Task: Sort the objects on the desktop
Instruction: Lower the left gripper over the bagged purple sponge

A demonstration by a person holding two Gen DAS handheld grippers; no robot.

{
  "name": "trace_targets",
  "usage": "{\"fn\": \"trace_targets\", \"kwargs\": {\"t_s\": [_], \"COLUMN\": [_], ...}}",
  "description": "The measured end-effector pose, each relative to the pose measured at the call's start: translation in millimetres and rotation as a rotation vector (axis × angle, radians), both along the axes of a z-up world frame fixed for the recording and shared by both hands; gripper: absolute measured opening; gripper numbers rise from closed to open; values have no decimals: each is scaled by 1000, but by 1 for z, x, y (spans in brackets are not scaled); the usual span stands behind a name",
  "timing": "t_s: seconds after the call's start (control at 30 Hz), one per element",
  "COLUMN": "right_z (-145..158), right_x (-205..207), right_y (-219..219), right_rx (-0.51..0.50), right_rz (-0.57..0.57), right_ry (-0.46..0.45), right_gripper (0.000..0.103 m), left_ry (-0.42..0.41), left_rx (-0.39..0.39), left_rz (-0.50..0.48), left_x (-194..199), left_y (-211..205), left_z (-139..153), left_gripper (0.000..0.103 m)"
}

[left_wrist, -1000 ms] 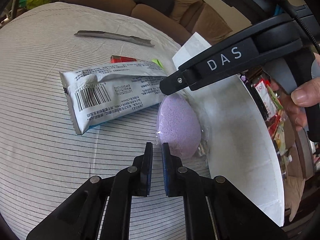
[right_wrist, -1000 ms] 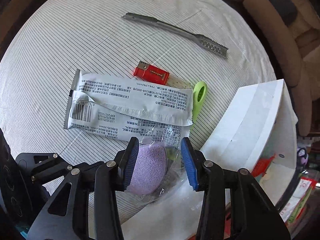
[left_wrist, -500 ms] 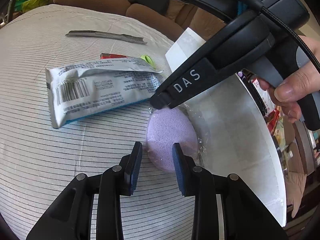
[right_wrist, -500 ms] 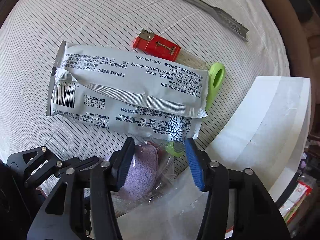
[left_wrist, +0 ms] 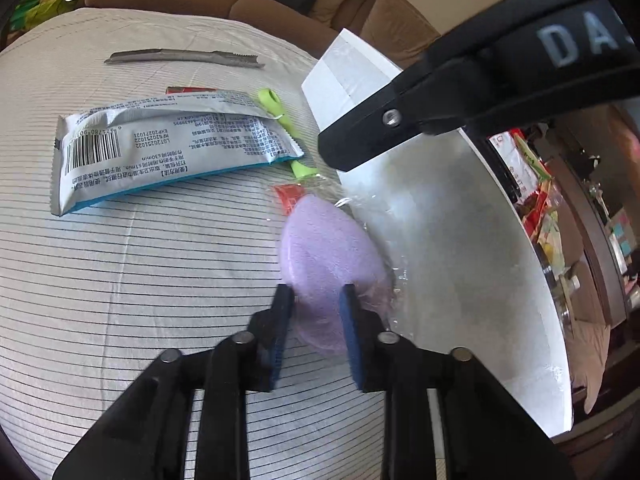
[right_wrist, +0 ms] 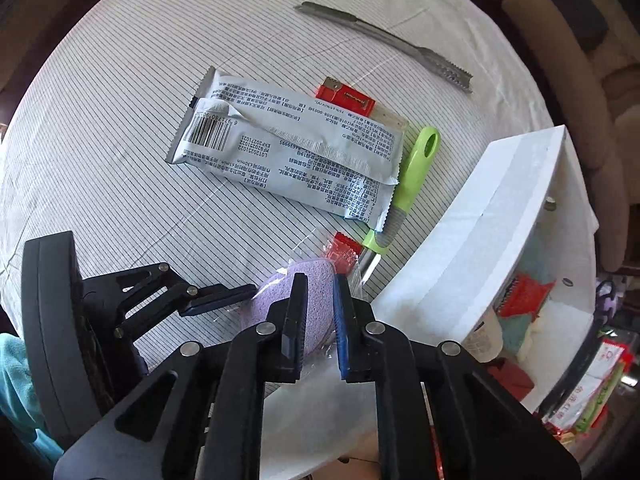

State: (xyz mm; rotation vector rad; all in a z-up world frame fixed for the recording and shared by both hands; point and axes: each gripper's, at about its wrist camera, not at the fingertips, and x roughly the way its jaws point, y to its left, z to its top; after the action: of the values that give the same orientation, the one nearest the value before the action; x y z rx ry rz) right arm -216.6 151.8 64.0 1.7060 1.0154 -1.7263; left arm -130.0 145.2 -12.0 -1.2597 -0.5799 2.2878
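Note:
A purple sponge in a clear wrapper (left_wrist: 328,252) lies on the striped tablecloth against the white box (left_wrist: 460,240). My left gripper (left_wrist: 316,312) has its jaws around the sponge's near end, touching both sides. In the right wrist view my right gripper (right_wrist: 319,312) is narrowly parted just above the sponge (right_wrist: 316,296), with wrapper between its pads; whether it grips is unclear. The left gripper's fingers (right_wrist: 218,300) reach the sponge from the left.
A silver sachet (right_wrist: 288,152) lies mid-table over a green-handled peeler (right_wrist: 416,172) and a red lighter (right_wrist: 346,98). A grey serrated tool (right_wrist: 384,40) lies at the far side. The white box (right_wrist: 500,240) holds items at right. A brown sofa (left_wrist: 280,4) stands beyond.
My left gripper opened, moved forward and closed around the sponge's near end. My right gripper narrowed from wide open and pulled back above the sponge. The sponge shifted away from the sachet.

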Motion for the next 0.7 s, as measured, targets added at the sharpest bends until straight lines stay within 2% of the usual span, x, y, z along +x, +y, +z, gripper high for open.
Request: {"fn": "trace_targets", "kwargs": {"t_s": [0.07, 0.13, 0.27, 0.33, 0.5, 0.63, 0.7], "right_z": [11, 21, 36, 28, 31, 27, 21], "right_x": [7, 9, 14, 14, 36, 57, 67], "right_y": [6, 4, 18, 18, 23, 23, 19], "right_rx": [-29, -43, -72, -68, -100, -133, -119], "right_rz": [-3, -3, -13, -13, -26, -21, -3], "right_ry": [10, 24, 39, 44, 38, 41, 47], "right_gripper": [14, 18, 20, 20, 21, 34, 42], "left_ry": [-36, -51, -20, -18, -12, -21, -37], "left_rx": [87, 122, 109, 110, 48, -29, -9], "left_rz": [23, 37, 46, 49, 85, 133, 157], "left_x": [-4, -4, 4, 11, 41, 63, 83], "left_y": [-8, -13, -19, -25, -62, -85, -98], "left_z": [-5, -5, 12, 20, 33, 38, 35], "left_gripper": [11, 9, 7, 5, 3, 3, 3]}}
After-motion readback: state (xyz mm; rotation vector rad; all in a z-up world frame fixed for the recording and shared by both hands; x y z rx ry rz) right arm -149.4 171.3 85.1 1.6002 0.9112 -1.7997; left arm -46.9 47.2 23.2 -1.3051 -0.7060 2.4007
